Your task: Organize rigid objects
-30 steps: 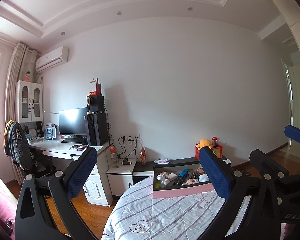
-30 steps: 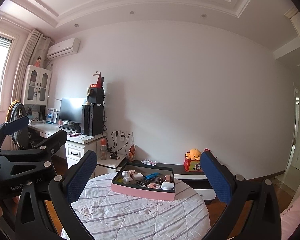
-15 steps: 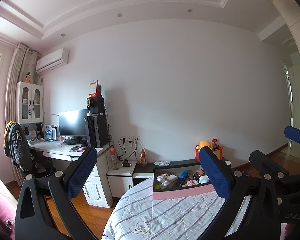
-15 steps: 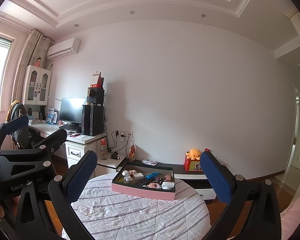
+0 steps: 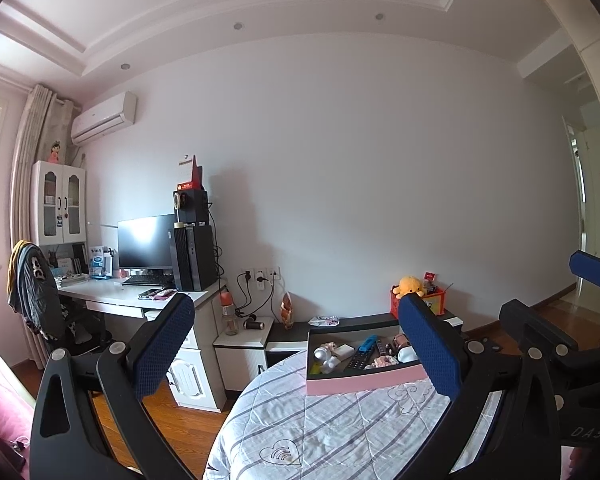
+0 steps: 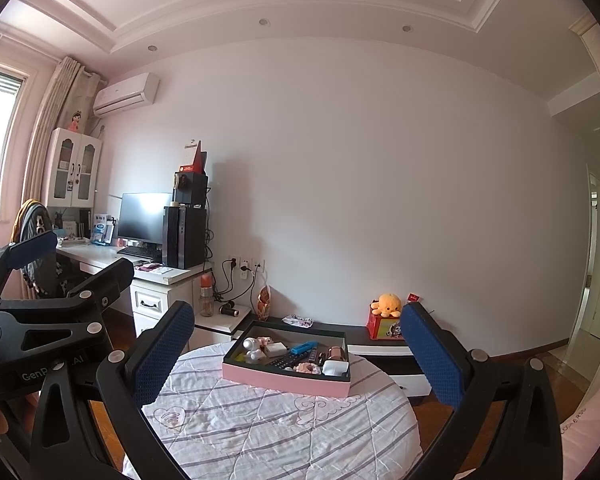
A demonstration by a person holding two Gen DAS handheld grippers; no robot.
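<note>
One pink-sided tray [image 6: 284, 384] sits on the round quilted table [image 6: 268, 432], loaded with a remote control [image 6: 285, 361], a blue bar-shaped item [image 6: 303, 347], a white charger [image 6: 334, 367] and small pale figures; your right gripper [image 6: 296, 360] is released, fingers spread, holding nothing, well short of the tray; your left gripper [image 5: 300, 352] is likewise released and empty; desk with monitor [image 6: 144, 218] stands beyond.

Black plastic left gripper [image 5: 300, 356], right gripper [image 6: 296, 356], blue textured pads [image 6: 162, 354], silver screws [image 6: 116, 356], white lettering
</note>
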